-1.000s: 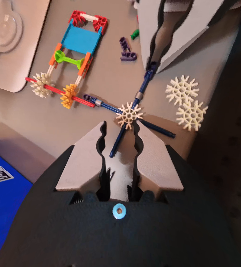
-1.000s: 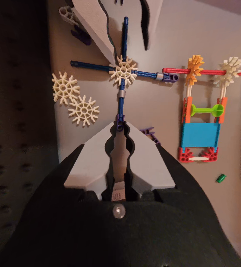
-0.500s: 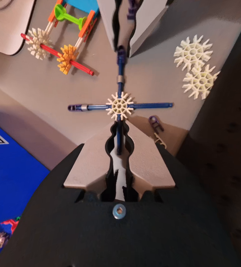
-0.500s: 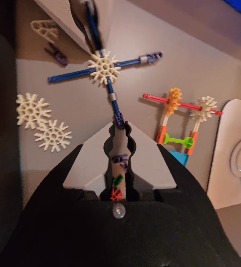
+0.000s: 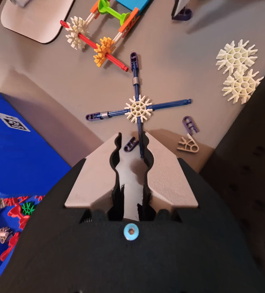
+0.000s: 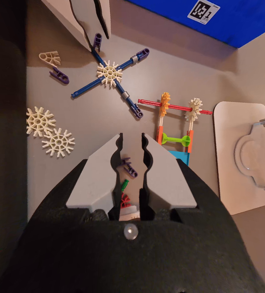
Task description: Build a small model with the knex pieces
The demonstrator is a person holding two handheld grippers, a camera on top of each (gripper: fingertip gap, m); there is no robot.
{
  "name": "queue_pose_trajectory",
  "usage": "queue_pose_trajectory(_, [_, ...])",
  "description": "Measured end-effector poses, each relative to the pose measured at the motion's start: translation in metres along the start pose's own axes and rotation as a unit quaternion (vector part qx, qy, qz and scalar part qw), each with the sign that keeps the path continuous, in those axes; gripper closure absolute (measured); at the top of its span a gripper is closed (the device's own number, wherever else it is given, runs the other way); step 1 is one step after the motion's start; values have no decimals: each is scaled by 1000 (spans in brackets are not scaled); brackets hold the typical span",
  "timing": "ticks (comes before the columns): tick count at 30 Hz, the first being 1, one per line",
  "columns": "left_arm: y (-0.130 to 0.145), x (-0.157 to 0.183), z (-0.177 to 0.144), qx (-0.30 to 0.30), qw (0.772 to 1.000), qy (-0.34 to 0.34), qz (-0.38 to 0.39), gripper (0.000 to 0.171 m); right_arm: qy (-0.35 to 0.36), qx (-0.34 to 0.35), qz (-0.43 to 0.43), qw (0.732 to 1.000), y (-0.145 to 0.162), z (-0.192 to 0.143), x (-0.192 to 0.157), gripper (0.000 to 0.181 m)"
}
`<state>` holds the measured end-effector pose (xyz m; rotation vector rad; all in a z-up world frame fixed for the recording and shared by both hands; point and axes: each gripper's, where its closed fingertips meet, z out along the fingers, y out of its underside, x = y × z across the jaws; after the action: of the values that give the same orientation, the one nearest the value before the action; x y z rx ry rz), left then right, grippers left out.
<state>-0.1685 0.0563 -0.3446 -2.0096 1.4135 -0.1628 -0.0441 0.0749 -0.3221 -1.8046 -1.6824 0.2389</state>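
Observation:
A cross of four blue rods on a cream snowflake hub (image 5: 138,109) lies flat on the grey table, and it also shows in the right wrist view (image 6: 109,73). Two rods end in purple clips. My left gripper (image 5: 132,134) is open, and one bare rod end lies between its fingers, against the right one. A loose purple clip (image 5: 130,145) also lies between them. My right gripper (image 6: 131,134) is open and empty, a short way back from the cross. A purple clip (image 6: 128,168) and small green and red pieces lie on the table under it.
Two loose cream snowflakes (image 6: 39,121) lie near the table edge. A coloured rod-and-panel frame (image 6: 174,126) lies beside the cross. A tan connector (image 5: 187,145) and a purple clip (image 5: 189,125) sit near the left gripper. A blue box (image 5: 17,150) holds parts. A white board (image 6: 242,150) is nearby. My hands' fingertips stand some 15 centimeters from each other. About 6 centimeters separates my right fingertips from the purple clip (image 6: 128,168).
Both grippers have opened. The right one let go of the purple rod end and drew back. The left one released its rod. The cross has turned and lies on the table.

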Motion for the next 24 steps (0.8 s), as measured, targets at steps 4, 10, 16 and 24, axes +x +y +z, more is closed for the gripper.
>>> queue_pose_trajectory(4, [4,2,-2,1,1000,1,2,151,9,-2,-17,1000,-5,16,0,160])
queue_pose_trajectory(10, [10,10,2,-6,1000,13,10,154,7,-11,-29,1000,-14,32,4,159])
queue_pose_trajectory(16, [14,5,-13,17,1000,15,1,148,23,-5,-22,999,-7,22,6,158])
queue_pose_trajectory(24, [27,1,-10,2,1000,3,13,152,39,5,-3,999,5,6,17,156])
